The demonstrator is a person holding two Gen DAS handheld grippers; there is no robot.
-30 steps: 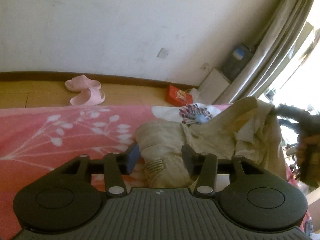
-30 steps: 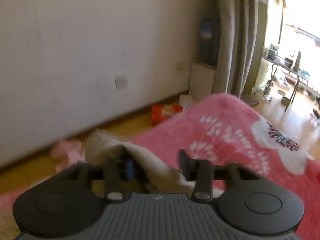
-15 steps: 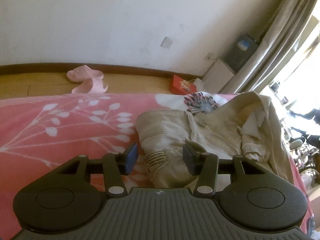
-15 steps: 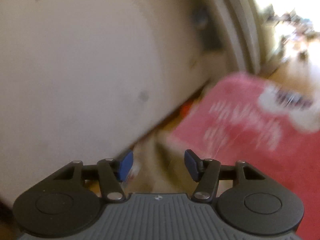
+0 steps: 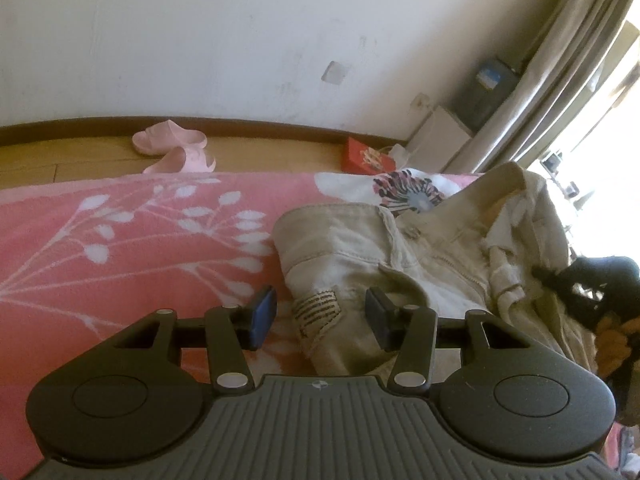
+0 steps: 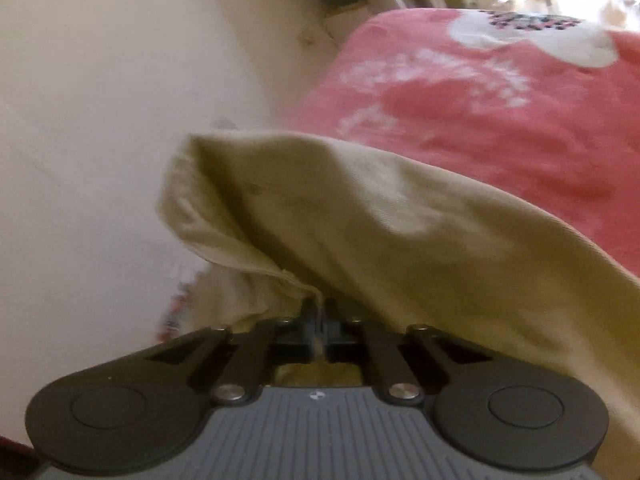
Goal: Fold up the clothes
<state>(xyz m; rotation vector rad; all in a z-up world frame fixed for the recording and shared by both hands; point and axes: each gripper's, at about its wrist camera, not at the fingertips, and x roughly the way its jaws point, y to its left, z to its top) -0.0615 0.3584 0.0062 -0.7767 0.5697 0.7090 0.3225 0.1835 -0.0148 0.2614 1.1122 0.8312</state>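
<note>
Right hand-held gripper [image 6: 319, 330] pinches beige trousers [image 6: 384, 216] — left hand-held gripper [image 5: 320, 316] straddles them.

Bed covered with pink blanket printed with white branch-and-leaf sprays [image 5: 120, 240] — one large white flower with dark centre at far right. Crumpled beige trousers with ripped, frayed patch [image 5: 360, 264] lie directly on blanket, right of centre, part overlapping flower print; right portion lifted off surface. In right wrist view same pink blanket [image 6: 500, 128] blurred, beige cloth [image 6: 380, 220] draped across near part. Beyond bed — wooden plank floor [image 5: 80, 156]; on it pair of pink slippers [image 5: 176, 152] and red box [image 5: 366, 158] near wall.
</note>
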